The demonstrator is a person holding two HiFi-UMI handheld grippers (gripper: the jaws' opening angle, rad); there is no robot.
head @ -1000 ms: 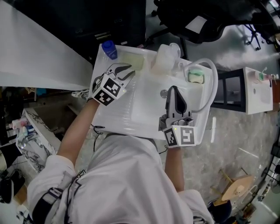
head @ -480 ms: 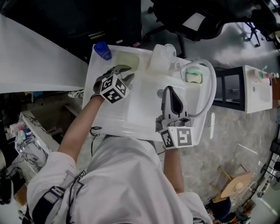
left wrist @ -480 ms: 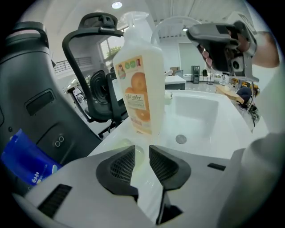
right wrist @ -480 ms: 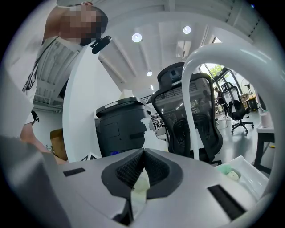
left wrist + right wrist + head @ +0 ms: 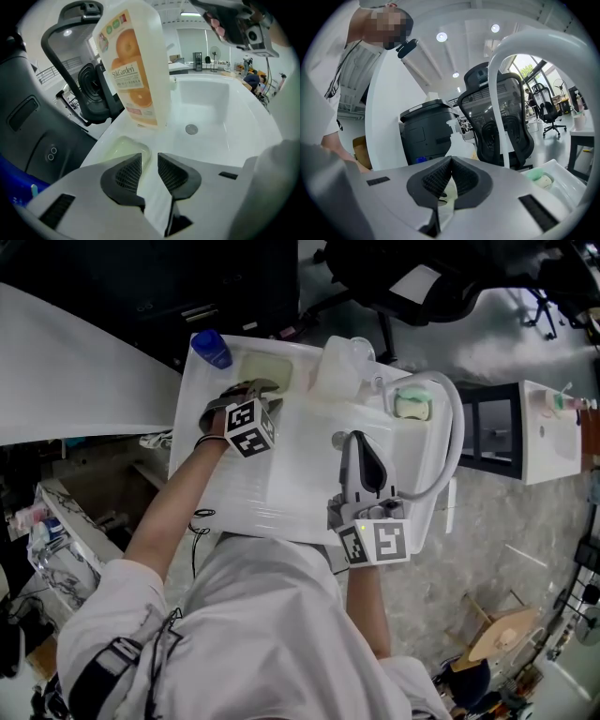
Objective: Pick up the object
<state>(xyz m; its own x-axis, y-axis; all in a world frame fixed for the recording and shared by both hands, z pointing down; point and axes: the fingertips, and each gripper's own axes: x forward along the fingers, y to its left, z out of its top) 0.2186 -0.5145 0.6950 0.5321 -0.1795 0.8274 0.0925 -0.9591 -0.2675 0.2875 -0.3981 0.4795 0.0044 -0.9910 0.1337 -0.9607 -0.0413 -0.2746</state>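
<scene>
At the sink [image 5: 206, 108] rim, left gripper [image 5: 150, 161] has crept toward twelve o'clock, narrowly parted (empty), probably approaching the bottle [image 5: 136, 70]; right gripper [image 5: 450, 171] closed, empty.

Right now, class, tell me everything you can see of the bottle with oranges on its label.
The bottle is pale, translucent plastic with rounded shoulders and a label showing orange halves and the word SukGarden. It stands upright on the white sink's ledge, beside a soap recess. Its top is cut off in the left gripper view. Nothing touches it; the left gripper's fingers stand parted, short of it.
</scene>
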